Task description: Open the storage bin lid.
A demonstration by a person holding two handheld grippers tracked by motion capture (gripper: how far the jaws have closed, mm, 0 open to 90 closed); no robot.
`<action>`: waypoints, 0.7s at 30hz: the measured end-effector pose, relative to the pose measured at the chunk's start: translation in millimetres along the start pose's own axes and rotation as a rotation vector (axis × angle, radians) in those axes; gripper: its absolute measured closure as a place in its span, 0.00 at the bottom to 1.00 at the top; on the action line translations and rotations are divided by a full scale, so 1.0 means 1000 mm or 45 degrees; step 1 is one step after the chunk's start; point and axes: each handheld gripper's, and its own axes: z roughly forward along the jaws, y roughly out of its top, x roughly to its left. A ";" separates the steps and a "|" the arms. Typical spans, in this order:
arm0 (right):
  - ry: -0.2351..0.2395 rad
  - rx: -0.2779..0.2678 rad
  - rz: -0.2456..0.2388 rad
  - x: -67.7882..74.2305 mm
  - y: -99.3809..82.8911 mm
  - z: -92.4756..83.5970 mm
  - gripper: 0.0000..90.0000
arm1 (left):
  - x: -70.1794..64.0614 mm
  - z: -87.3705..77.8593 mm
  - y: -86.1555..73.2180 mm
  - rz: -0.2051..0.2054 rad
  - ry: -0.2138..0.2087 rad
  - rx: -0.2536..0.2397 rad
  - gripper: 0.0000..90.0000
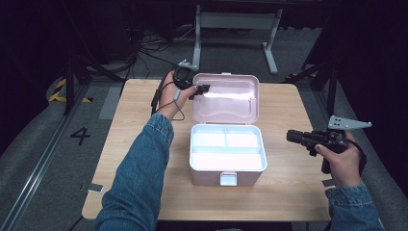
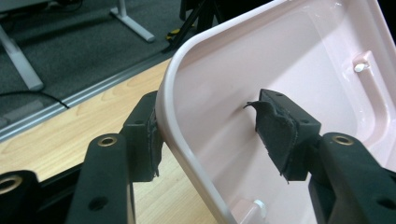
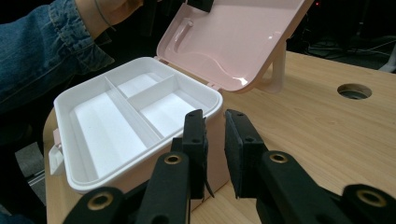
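Pink storage box [image 1: 226, 171] sits near the centre of the wooden worktop [image 1: 288, 192], open; its pink lid [image 1: 228, 98] stands raised at the far side, inner face toward the person; a white latch [image 1: 228, 179] hangs on the near wall. Inside rests a white tray [image 3: 93, 121] with 3 compartments: 1 long compartment at the near side, 2 smaller ones at the far side; all 3 appear bare.

Left hand-held gripper [image 1: 201, 89] is at the lid's far left edge; in the left gripper view its 2 jaws straddle the lid rim [image 2: 187, 140], 1 pad [image 2: 144, 140] touching the outer face, the other pad [image 2: 280, 135] on the inner side; whether that inner pad presses the lid cannot be told. The left hand [image 1: 171, 94] and a denim sleeve [image 1: 139, 178] reach across the worktop's left half.

Right hand-held gripper [image 1: 291, 136] hangs to the right of the box, apart from it, jaws pointing left; in the right gripper view the jaws stand slightly parted with a narrow gap, nothing between them. A round hole [image 3: 354, 91] shows in the worktop at right.
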 end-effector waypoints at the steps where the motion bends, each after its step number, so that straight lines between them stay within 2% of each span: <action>1: 0.002 0.000 0.000 0.000 0.000 0.000 0.88 | 0.001 0.001 0.000 -0.002 -0.002 0.009 0.48; 6: 0.006 -0.003 0.009 0.001 0.000 -0.001 0.85 | 0.004 0.009 -0.004 -0.020 0.005 0.043 0.45; 10: 0.002 -0.010 0.038 0.000 -0.002 -0.001 0.75 | 0.010 0.017 -0.008 -0.021 0.010 0.080 0.45; 17: 0.000 0.000 0.039 0.000 -0.004 -0.002 0.74 | 0.013 0.026 -0.015 -0.021 0.021 0.118 0.45; 21: 0.009 -0.004 0.045 0.001 -0.003 -0.002 0.73 | 0.015 0.030 -0.019 -0.043 0.013 0.130 0.45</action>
